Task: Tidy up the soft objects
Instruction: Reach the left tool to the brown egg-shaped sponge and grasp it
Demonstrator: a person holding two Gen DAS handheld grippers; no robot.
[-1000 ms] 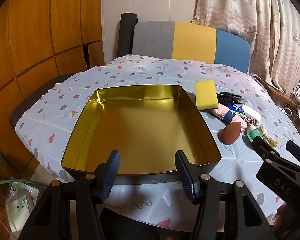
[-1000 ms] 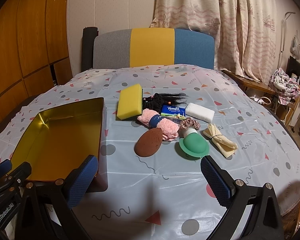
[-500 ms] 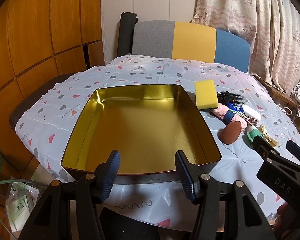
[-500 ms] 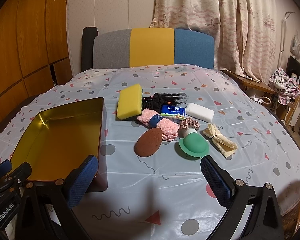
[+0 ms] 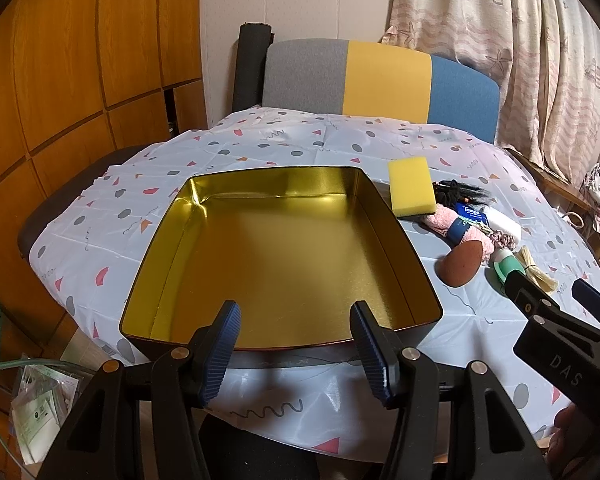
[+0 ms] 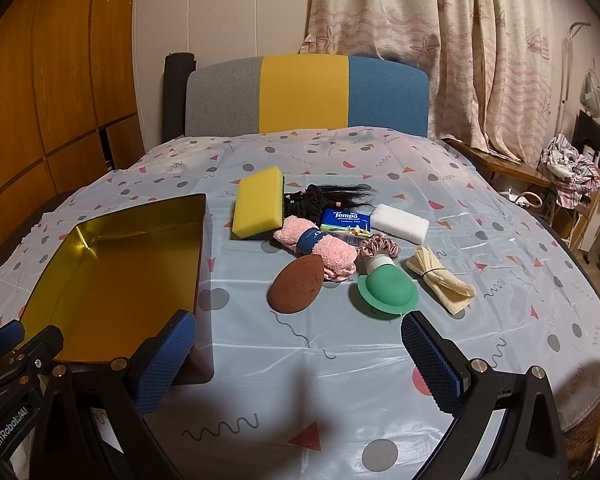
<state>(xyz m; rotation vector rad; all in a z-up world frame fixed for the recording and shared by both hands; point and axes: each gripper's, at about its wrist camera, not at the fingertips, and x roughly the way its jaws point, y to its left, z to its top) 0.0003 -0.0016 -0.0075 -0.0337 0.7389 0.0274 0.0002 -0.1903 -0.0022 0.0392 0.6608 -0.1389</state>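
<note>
While a patterned tablecloth covers the table, an empty gold tin sits at its left. Beside it lie a yellow sponge, pink socks and a brown egg-shaped sponge. The left gripper and right gripper hover with fingers apart, holding nothing.

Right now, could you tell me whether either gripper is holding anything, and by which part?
Nothing is held. The left gripper and the right gripper both have empty, parted jaws, short of the gold tin.
</note>
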